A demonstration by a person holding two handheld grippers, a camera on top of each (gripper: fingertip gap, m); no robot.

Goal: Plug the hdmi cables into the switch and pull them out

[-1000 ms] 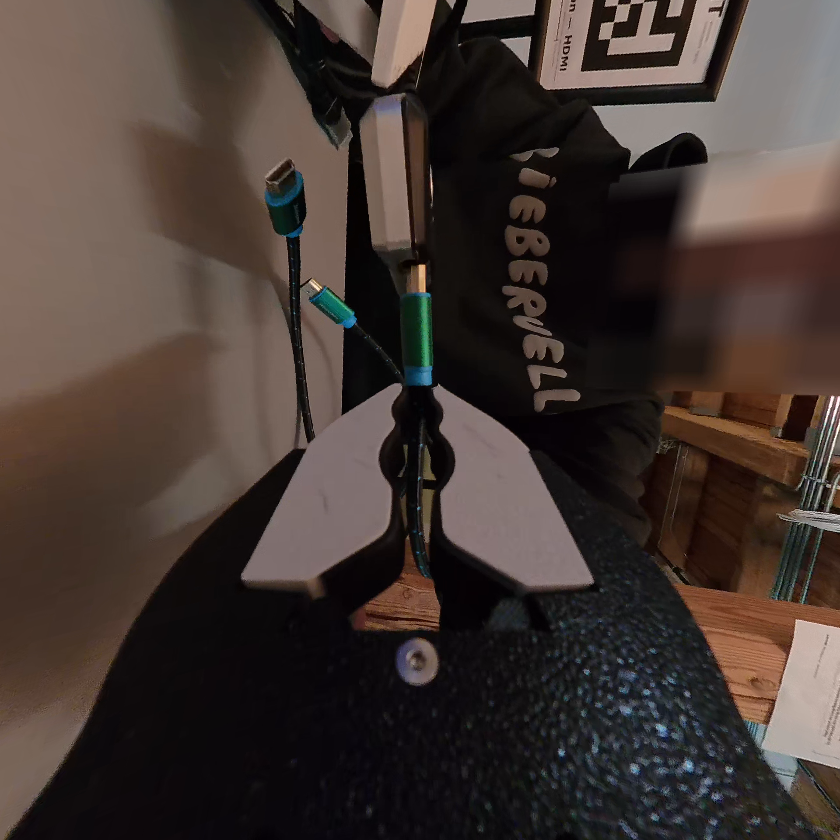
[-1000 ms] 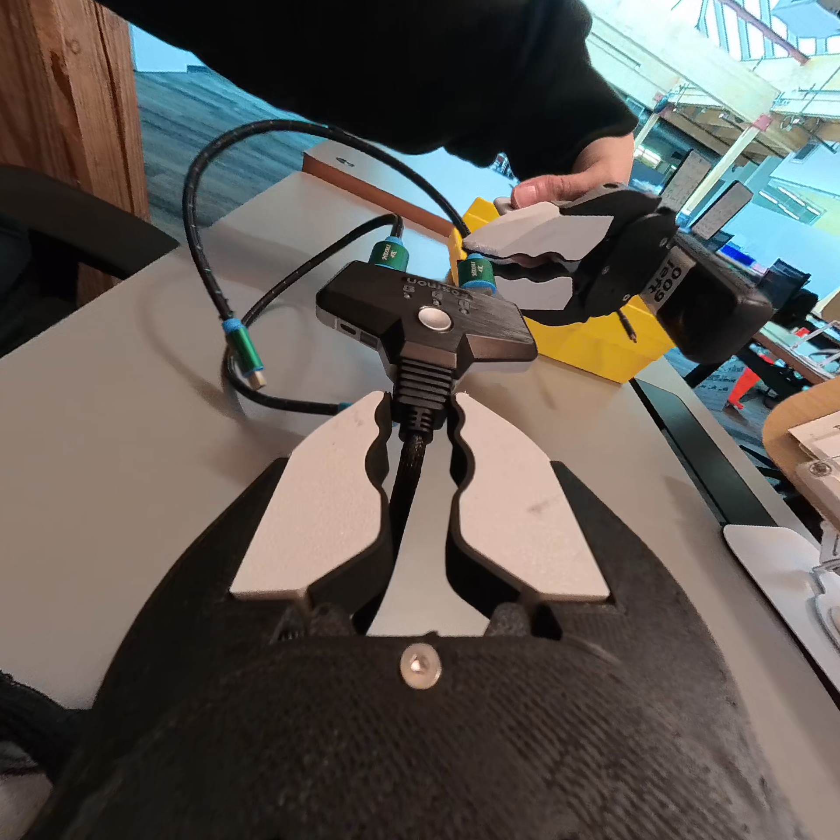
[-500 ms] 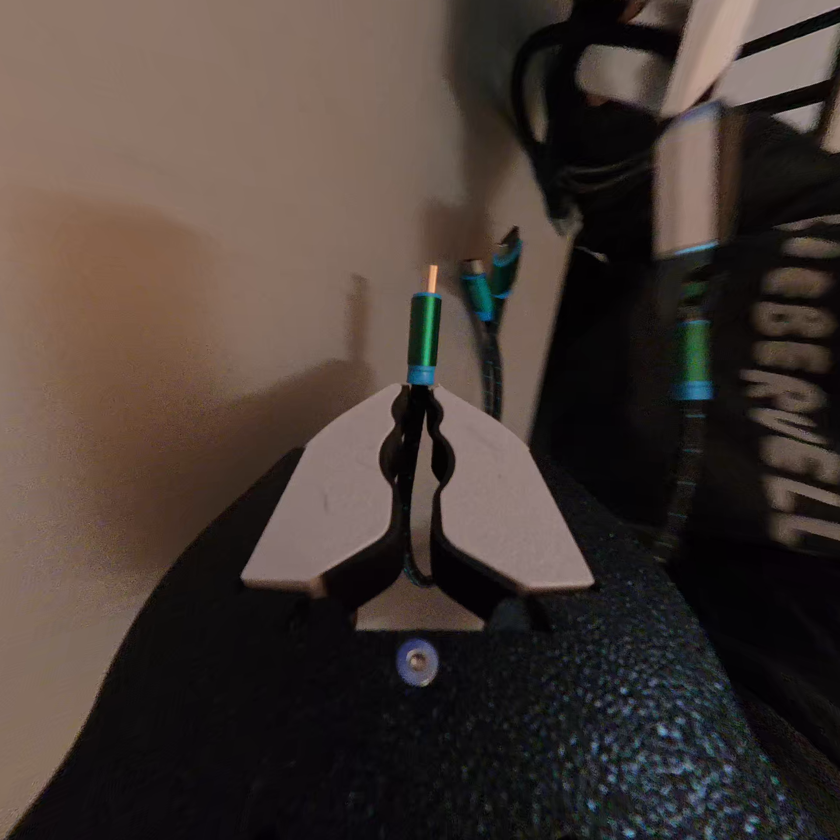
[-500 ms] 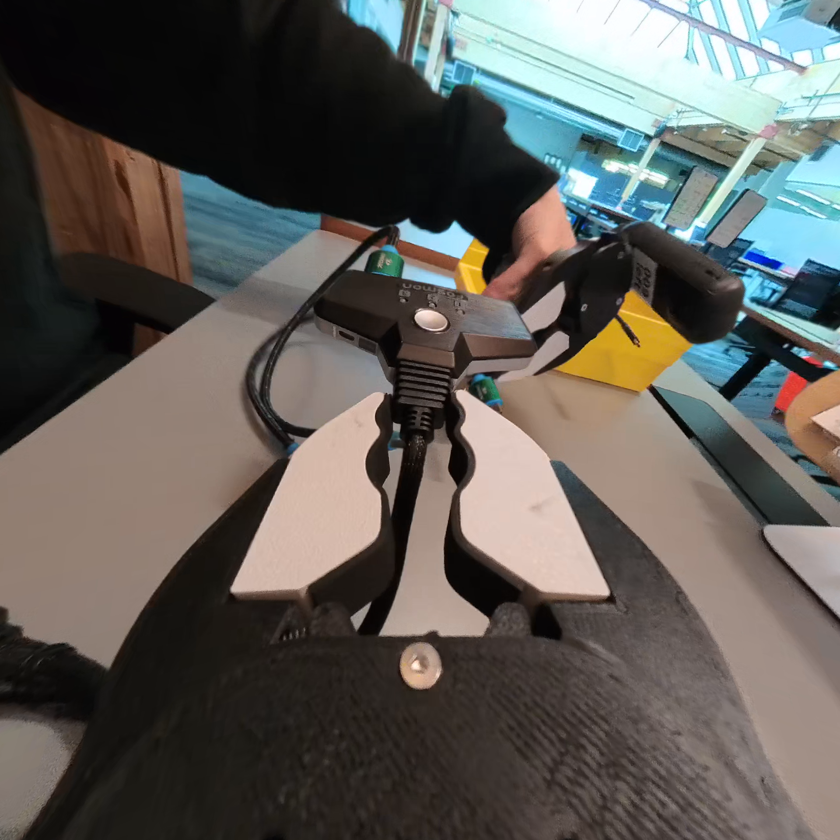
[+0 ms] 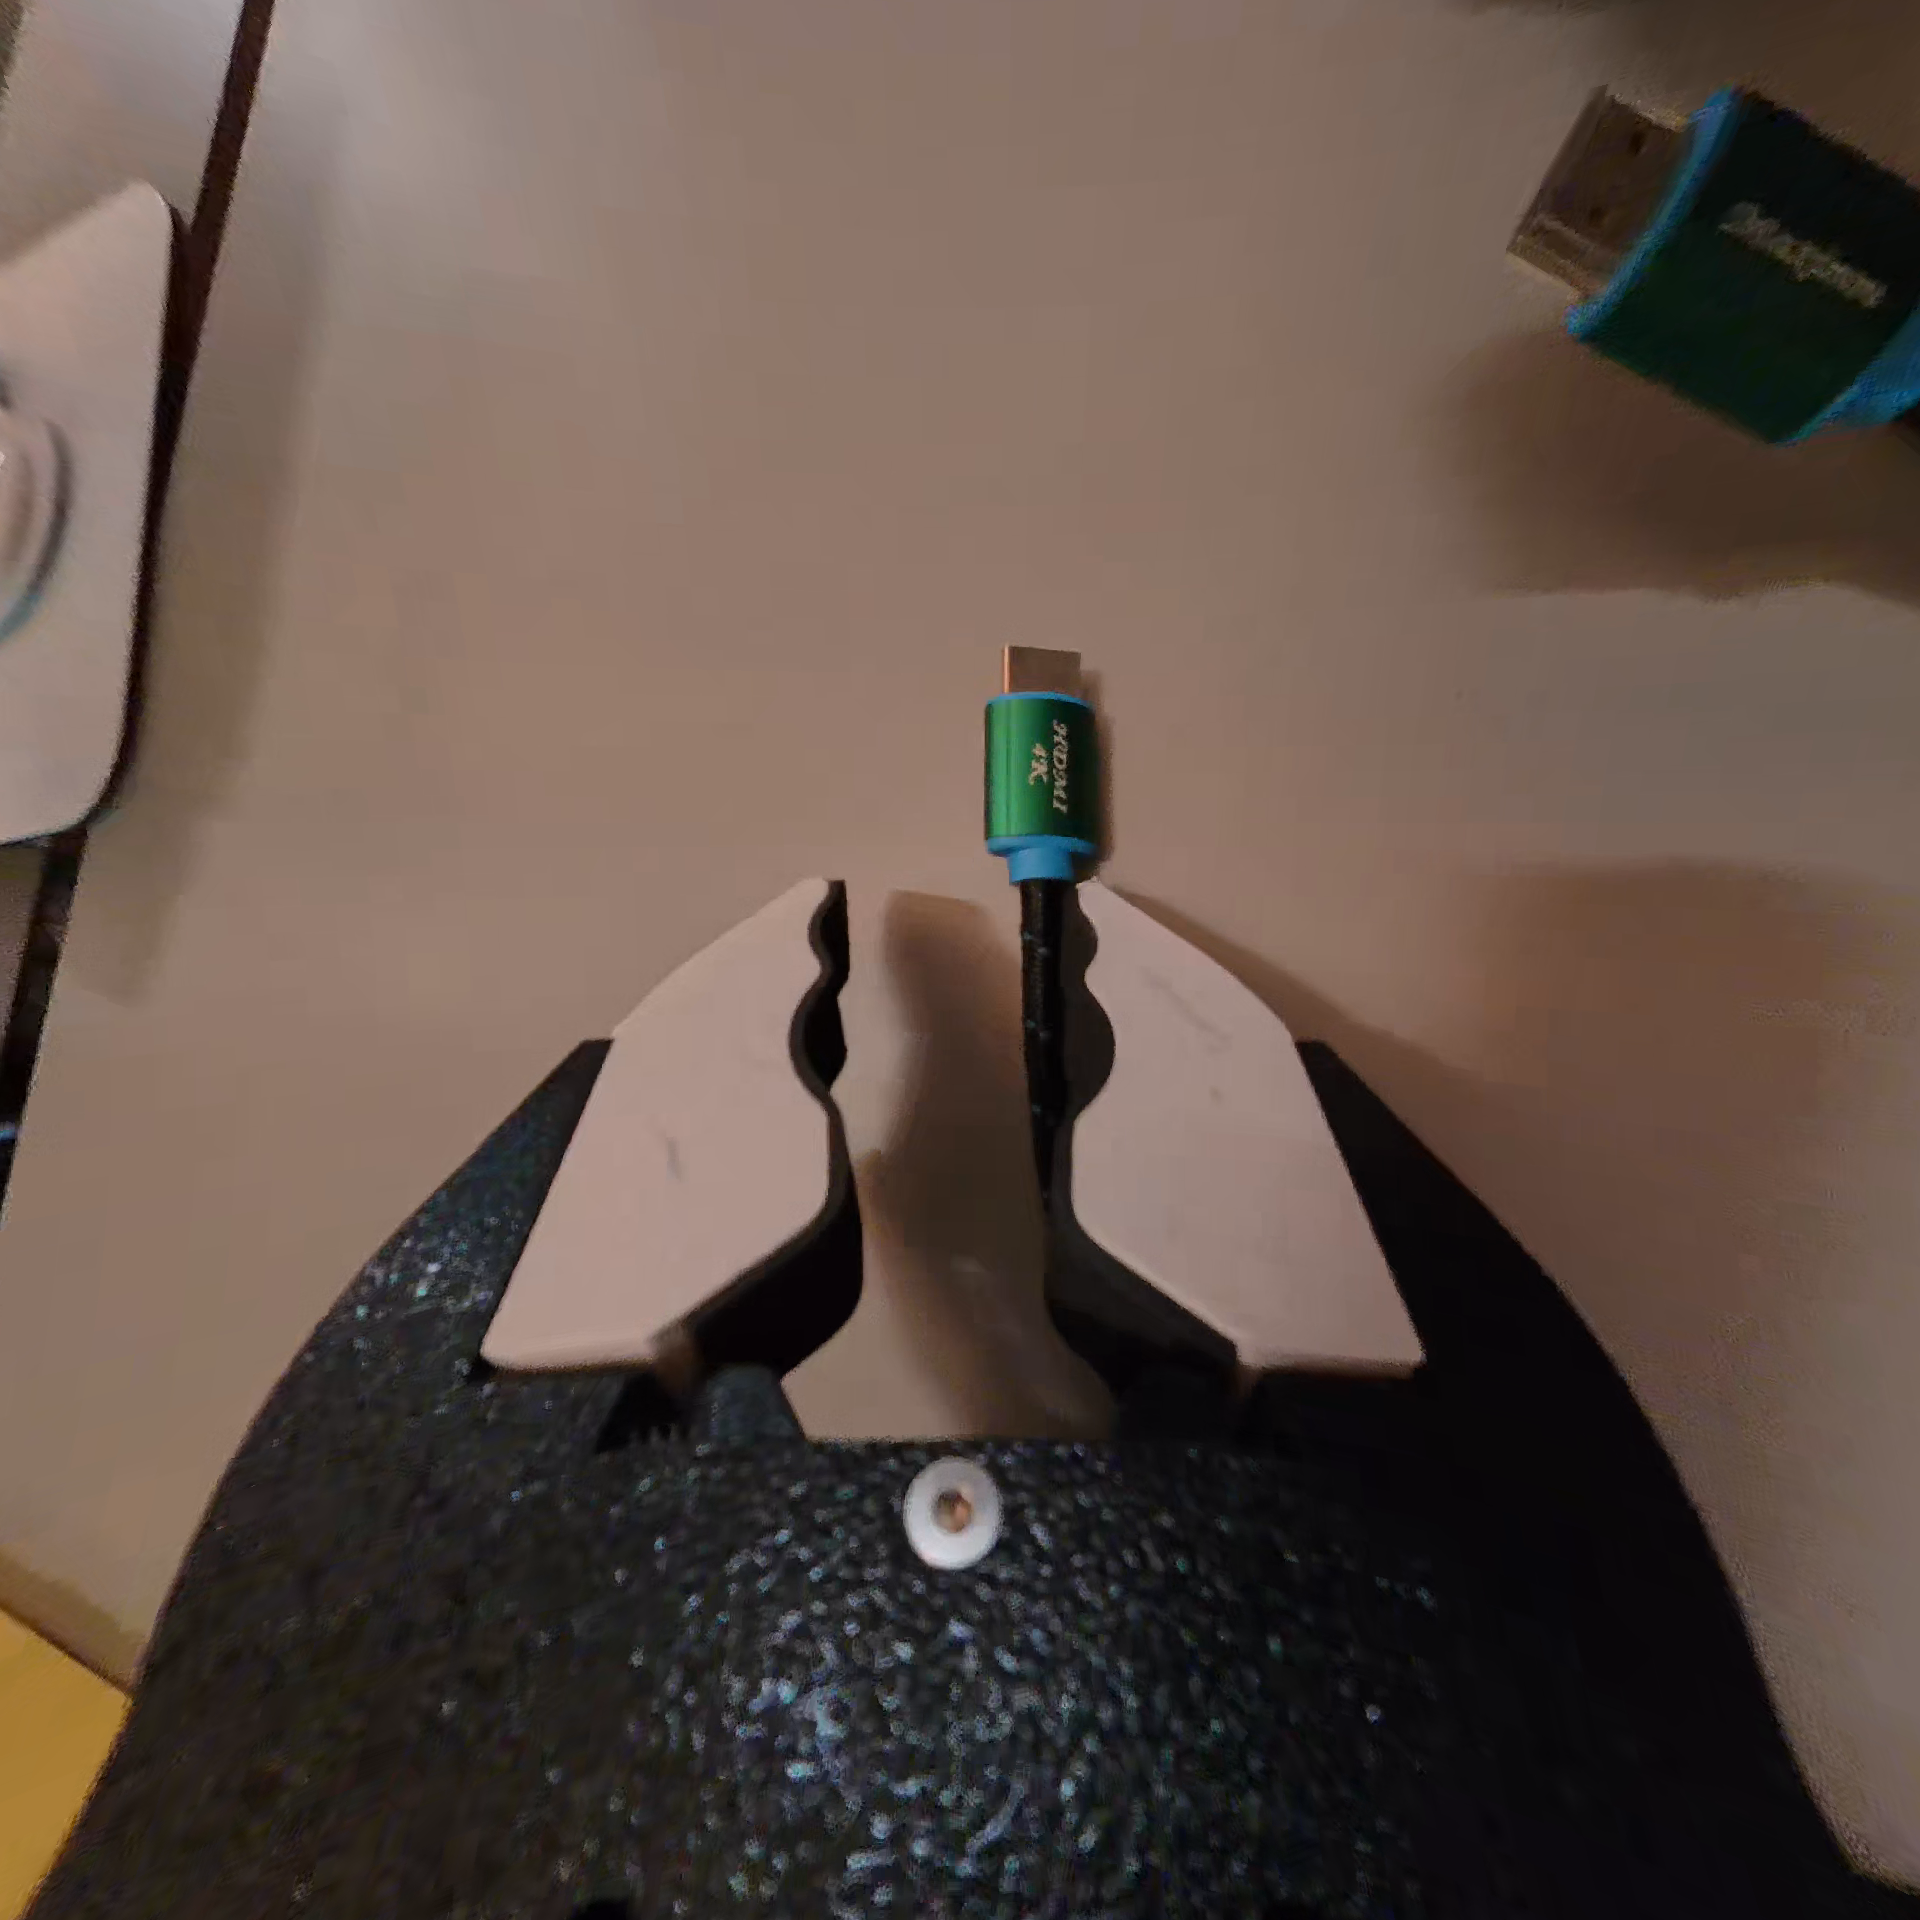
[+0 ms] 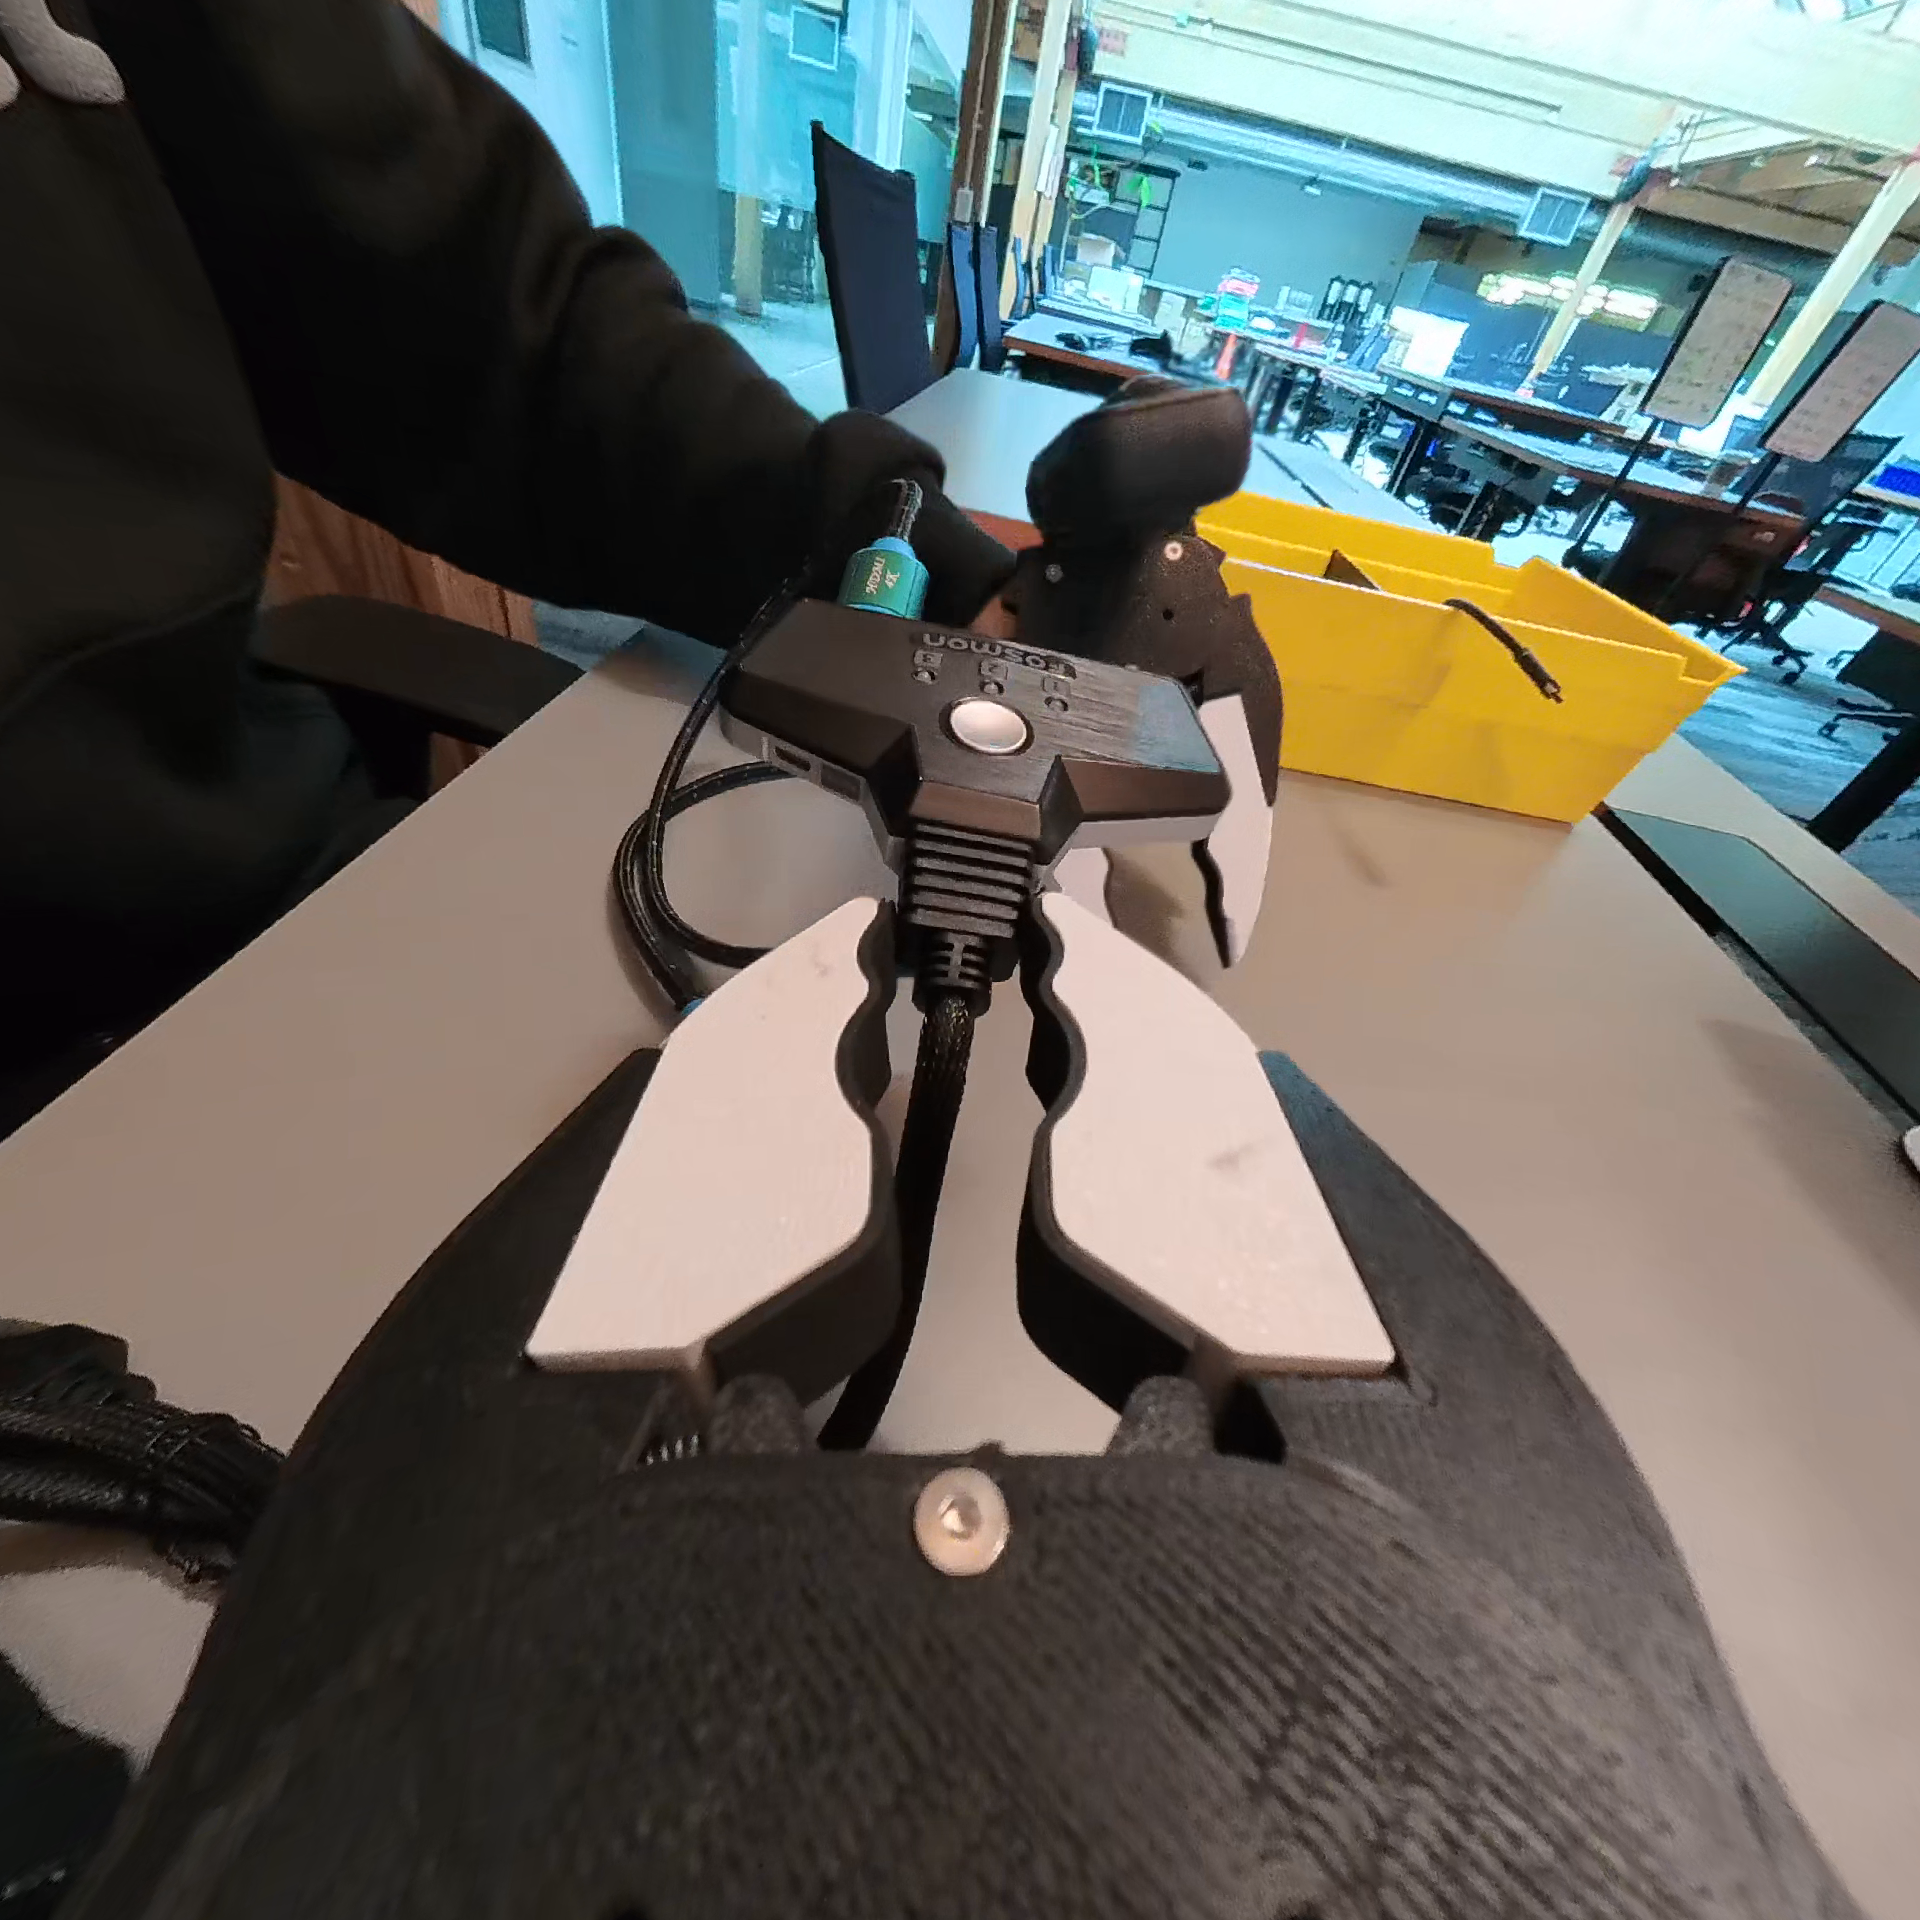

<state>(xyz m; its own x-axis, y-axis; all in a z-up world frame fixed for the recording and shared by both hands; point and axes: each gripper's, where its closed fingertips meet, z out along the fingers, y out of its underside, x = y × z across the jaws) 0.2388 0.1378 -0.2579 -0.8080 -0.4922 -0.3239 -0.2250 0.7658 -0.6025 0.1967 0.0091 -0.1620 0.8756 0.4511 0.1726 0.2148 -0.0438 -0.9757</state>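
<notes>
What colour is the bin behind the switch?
Yellow; the bin shows best in the right wrist view.

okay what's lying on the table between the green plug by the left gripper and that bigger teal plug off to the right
Nothing. In the left wrist view the stretch of table between the green plug and the teal plug is bare, crossed only by shadow.
</notes>
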